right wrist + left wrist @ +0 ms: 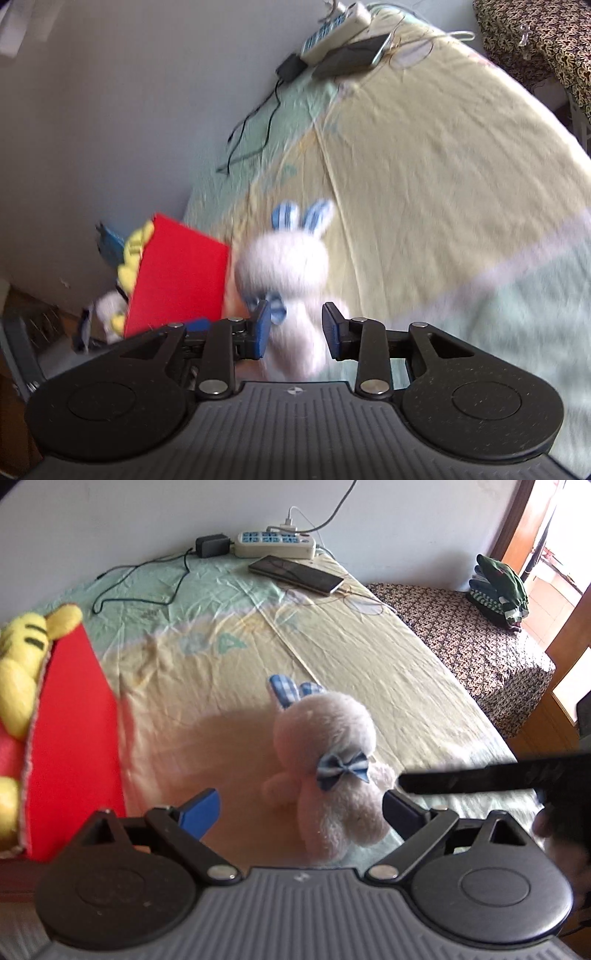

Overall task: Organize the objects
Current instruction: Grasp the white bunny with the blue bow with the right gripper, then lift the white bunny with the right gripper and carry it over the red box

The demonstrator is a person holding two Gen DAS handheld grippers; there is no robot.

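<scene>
Both claws bracketing the plush bunny (325,771), upright; left gripper (301,814) wide apart; right gripper (295,332) apart, seemingly nearer; red box (74,738) leftward.

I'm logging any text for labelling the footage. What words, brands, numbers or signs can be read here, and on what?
Bed sheet: large pale green printed letters near the middle; one looks like "A", the rest too faded and creased to read.
Power strip: blue socket markings, no legible text.
Phone: dark screen, nothing readable.
Red box: plain side, no text visible.
</scene>
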